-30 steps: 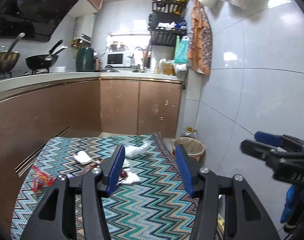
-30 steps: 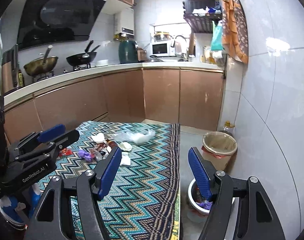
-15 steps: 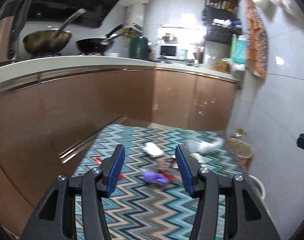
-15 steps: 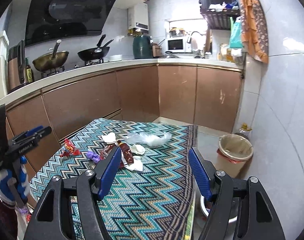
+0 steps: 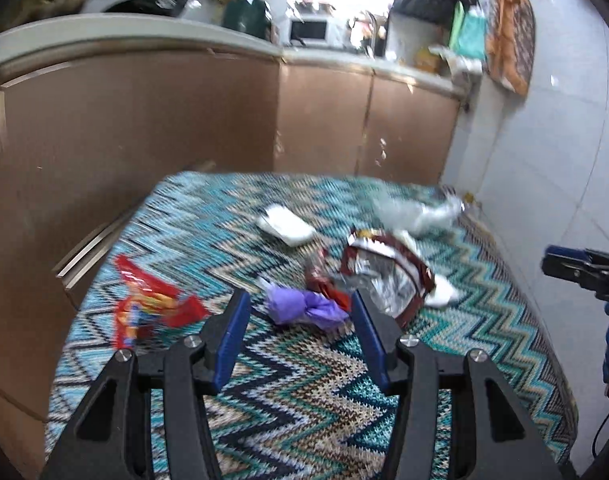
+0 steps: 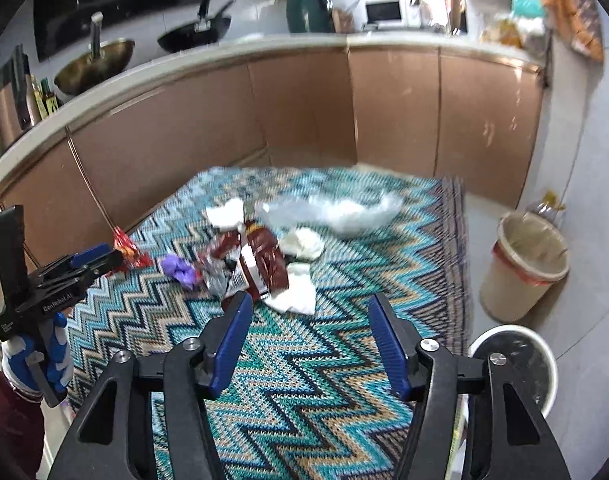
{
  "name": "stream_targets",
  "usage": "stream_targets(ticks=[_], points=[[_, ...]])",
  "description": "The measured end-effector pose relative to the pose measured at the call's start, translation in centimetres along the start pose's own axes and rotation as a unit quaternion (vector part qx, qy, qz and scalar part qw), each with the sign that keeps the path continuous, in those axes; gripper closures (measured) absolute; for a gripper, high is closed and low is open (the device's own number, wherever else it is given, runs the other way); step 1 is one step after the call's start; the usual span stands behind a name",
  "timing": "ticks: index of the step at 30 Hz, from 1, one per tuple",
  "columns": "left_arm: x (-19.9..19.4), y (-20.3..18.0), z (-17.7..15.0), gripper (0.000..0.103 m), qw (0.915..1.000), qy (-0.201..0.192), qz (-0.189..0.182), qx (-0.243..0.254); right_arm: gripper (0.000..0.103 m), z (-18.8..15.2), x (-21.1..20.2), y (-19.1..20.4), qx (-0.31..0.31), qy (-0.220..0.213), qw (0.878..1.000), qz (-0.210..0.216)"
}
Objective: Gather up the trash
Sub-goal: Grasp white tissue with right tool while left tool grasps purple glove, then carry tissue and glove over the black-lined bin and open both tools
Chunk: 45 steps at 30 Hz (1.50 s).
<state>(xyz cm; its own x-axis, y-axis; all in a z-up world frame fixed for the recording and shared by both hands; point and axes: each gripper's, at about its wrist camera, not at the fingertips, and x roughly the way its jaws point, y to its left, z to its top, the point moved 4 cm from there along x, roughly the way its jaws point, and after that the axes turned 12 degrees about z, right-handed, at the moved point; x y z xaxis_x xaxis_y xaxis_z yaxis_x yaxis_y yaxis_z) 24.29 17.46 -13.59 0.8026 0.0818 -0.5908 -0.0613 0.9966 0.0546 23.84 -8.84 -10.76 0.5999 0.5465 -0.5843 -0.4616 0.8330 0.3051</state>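
Surface: zigzag-patterned desk [image 5: 304,392], kitchen.
Left tool [image 5: 300,312]: wide, empty, just short of purple wrapper [image 5: 304,306].
Right tool [image 6: 308,322]: wide, empty, near white tissue [image 6: 294,294].

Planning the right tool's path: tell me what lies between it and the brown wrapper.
In the right wrist view, only bare zigzag rug and a white tissue lie between the open right tool and the brown wrapper.

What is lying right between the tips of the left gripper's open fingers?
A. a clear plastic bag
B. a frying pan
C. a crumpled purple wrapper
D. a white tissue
C: in the left wrist view the purple wrapper lies on the zigzag mat between the tips of the open left gripper, not yet gripped.
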Motion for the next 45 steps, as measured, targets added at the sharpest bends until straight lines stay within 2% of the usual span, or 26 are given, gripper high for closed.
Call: stream_targets(ticks=[8,18,20,22,23,26,28,29,40,45], points=[[6.2,0.5,0.1,0.053,0.9967,0.063,-0.005,-0.051,0.046,-0.2,7.1,-1.6,0.001,0.063,0.998,0.027],[9.0,0.5,-0.8,0.053,0.9941,0.092,-0.001,-0.058,0.048,-0.5,13.2,-2.8,0.003,0.106,0.993,0.052],[9.2,0.3,-0.8,0.054,0.9942,0.092,0.001,-0.057,0.058,-0.8,13.8,-2.7,0.004,0.111,0.992,0.055],[9.3,0.0,-0.7,0.059,0.9946,0.09,0.002,-0.051,0.069,-1.1,14.0,-2.8,0.008,0.112,0.992,0.065],[9.2,-0.2,-0.7,0.068,0.9947,0.091,-0.003,-0.049,0.079,-1.1,14.0,-2.7,0.009,0.11,0.991,0.069],[8.7,-0.8,-0.7,0.069,0.9954,0.088,0.006,-0.038,0.094,-1.4,13.5,-2.4,0.007,0.104,0.991,0.083],[8.0,-1.1,-0.8,0.07,0.9956,0.086,0.01,-0.036,0.096,-1.6,12.8,-2.2,0.003,0.102,0.991,0.088],[7.6,-1.1,-0.9,0.073,0.9957,0.085,0.01,-0.036,0.097,-1.7,12.4,-2.0,0.002,0.1,0.991,0.089],[0.7,-1.5,-1.3,0.074,0.9972,0.056,0.021,-0.046,0.098,-3.7,4.2,-1.0,-0.003,0.06,0.993,0.1],[-2.4,-3.7,-0.4,0.074,0.9988,0.036,0.003,-0.034,0.098,-4.9,0.4,-1.1,0.002,0.032,0.995,0.096]])
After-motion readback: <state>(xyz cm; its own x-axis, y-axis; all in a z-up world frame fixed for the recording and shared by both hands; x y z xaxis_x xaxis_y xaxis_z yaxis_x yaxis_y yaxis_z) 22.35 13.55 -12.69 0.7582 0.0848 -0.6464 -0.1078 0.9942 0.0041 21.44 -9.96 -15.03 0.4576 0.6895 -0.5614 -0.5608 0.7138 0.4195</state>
